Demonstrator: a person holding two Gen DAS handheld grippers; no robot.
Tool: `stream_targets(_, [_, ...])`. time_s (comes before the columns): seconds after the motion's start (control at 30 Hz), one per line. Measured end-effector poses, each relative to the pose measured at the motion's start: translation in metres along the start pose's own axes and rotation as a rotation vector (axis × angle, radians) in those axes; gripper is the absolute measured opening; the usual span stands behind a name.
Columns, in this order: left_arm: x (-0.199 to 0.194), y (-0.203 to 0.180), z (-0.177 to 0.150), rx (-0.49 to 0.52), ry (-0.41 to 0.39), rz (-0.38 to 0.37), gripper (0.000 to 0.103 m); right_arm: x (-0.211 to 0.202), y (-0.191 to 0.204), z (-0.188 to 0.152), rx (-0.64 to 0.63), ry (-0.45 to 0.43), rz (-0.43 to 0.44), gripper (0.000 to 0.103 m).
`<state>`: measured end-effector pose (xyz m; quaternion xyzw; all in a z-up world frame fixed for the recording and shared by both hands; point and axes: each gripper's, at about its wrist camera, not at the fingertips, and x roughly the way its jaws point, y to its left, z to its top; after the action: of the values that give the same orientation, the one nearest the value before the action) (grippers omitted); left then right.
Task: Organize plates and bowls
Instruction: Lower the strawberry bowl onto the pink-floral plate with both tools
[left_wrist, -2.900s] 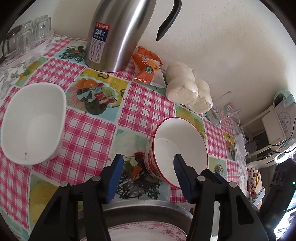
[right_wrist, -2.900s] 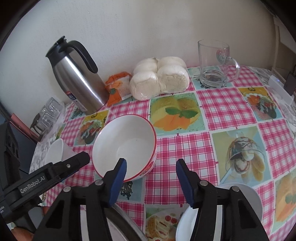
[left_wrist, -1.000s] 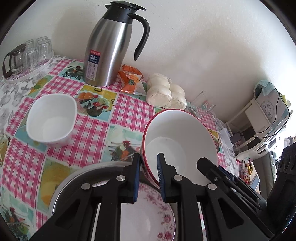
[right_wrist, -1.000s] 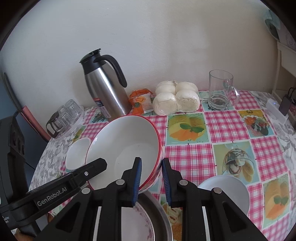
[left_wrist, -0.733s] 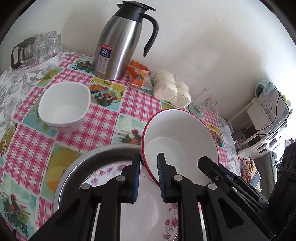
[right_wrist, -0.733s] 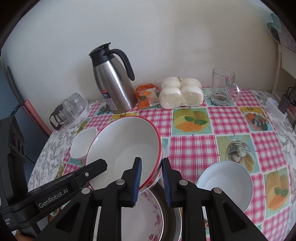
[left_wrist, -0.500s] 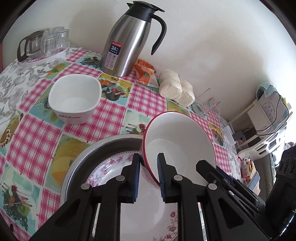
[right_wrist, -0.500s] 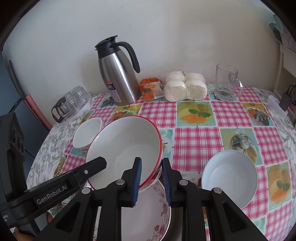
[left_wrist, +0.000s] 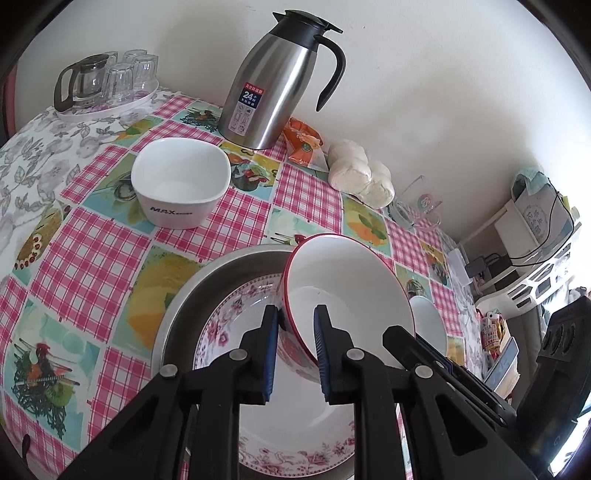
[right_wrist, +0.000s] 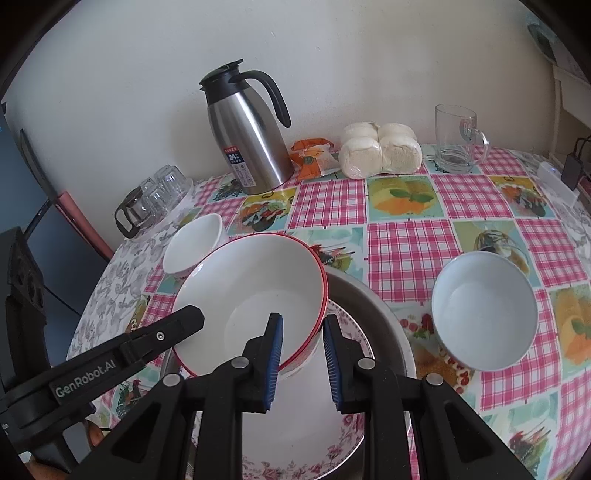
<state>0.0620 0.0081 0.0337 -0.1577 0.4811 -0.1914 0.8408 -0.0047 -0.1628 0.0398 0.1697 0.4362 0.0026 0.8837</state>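
A large red-rimmed white bowl (left_wrist: 347, 280) (right_wrist: 258, 280) is held by both grippers at opposite sides of its rim, just above a pink-flowered plate (left_wrist: 229, 325) (right_wrist: 325, 443) that lies in a metal basin (left_wrist: 192, 288) (right_wrist: 376, 306). My left gripper (left_wrist: 295, 332) is shut on the bowl's left rim. My right gripper (right_wrist: 303, 336) is shut on its right rim. A square white bowl (left_wrist: 181, 184) (right_wrist: 195, 240) sits to the left on the table. A round white bowl (right_wrist: 484, 306) (left_wrist: 428, 325) sits to the right.
A steel thermos jug (left_wrist: 273, 85) (right_wrist: 247, 144), an orange snack packet (right_wrist: 310, 157), wrapped white buns (right_wrist: 380, 147) and a glass mug (right_wrist: 456, 136) stand along the wall. A tray of glasses (left_wrist: 107, 81) sits at the far left. The table has a checked cloth (left_wrist: 92, 236).
Both grippers closed on the red-rimmed bowl, lifted it off the table and carried it back over the basin. It now hangs lower over the flowered plate.
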Motion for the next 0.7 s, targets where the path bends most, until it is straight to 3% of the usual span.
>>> stream_targets(0.7, [-0.004,0.003,-0.011,-0.023,0.055,-0.002,0.018,0.004,-0.002,-0.019,-0.007,0.079,-0.016,0.024])
